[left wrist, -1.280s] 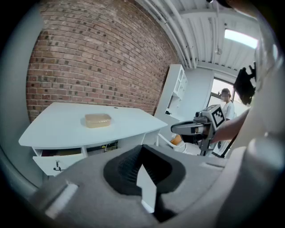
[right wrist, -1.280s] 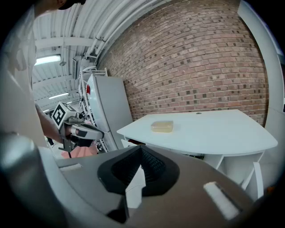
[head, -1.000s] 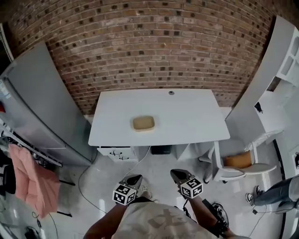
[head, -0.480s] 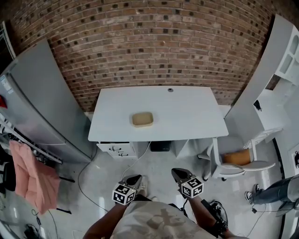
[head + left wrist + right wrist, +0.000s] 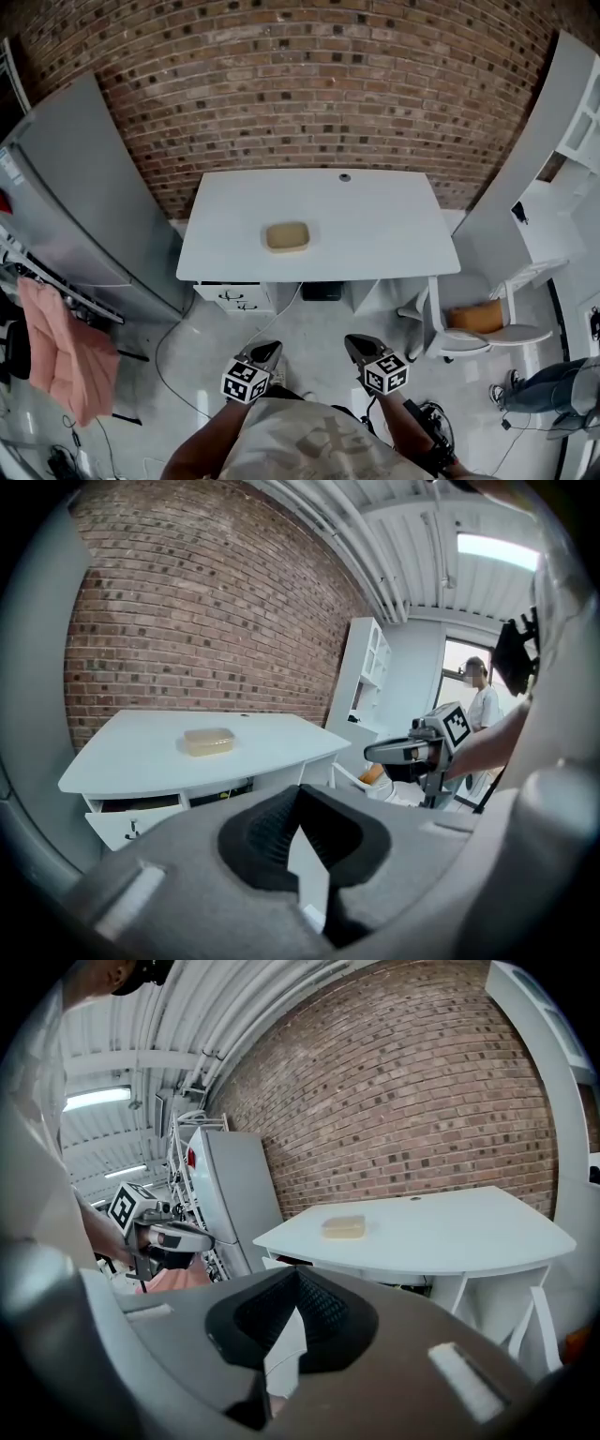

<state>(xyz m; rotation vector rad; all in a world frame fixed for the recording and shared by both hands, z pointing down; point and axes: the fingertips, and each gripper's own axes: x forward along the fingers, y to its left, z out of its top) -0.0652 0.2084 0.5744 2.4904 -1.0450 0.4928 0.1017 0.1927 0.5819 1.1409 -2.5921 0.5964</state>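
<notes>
A tan lidded container lies on the white table against the brick wall, a good way in front of me. My left gripper and right gripper hang side by side over the floor, well short of the table's front edge. Both are shut with nothing between the jaws. In the left gripper view my own jaws point toward the container, and the right gripper shows at the right. From the right gripper view, the jaws face the container, with the left gripper off to the left.
A grey fridge stands left of the table and a tall white shelf unit to its right. A chair with an orange seat sits at the right, a drawer unit under the table. Pink cloth hangs at the left; a person's legs show far right.
The views have shifted slightly, and the table sits a little lower in the left gripper view. Both grippers stay shut and hold about the same place over the floor.
</notes>
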